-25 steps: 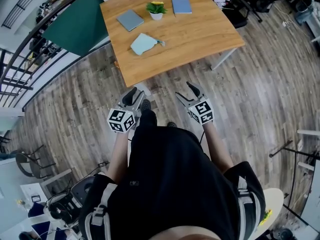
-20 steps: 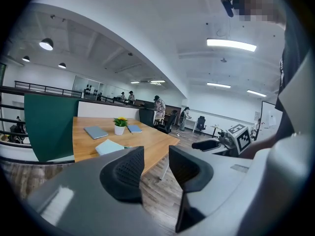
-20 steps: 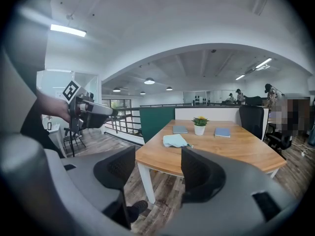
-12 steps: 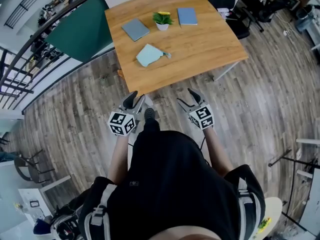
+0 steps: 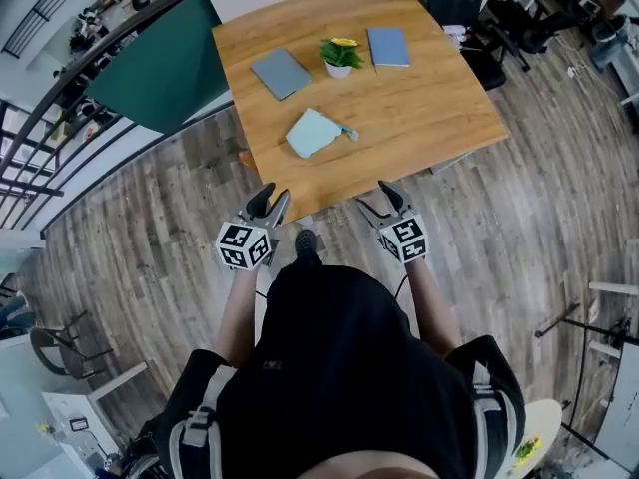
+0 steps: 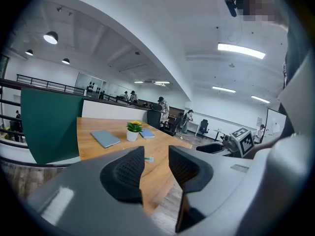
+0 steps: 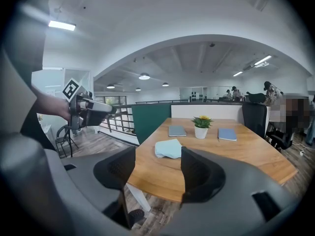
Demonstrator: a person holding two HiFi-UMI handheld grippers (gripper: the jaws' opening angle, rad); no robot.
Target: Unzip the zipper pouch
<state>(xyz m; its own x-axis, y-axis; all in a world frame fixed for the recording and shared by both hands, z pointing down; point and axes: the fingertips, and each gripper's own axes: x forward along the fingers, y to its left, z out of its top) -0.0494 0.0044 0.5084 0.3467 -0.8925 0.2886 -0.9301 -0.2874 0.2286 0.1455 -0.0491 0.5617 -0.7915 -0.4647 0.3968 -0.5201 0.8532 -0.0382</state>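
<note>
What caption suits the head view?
Person stands before wooden table, left tongs and right tongs open and empty, light-blue zipper pouch untouched.

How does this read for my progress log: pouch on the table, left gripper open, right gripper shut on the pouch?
No: the right gripper is open too, holding nothing. The right gripper view shows its jaws apart, with the pouch on the table beyond them. The left gripper is open, as stated.

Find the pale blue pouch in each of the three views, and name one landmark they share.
Head view: the pouch lies upper middle on the table, in front of the potted plant.
Left gripper view: mostly behind a jaw; only its tip shows in the gap.
Right gripper view: the pouch sits centre, above the gap.
Shared landmark: the potted plant.
</note>
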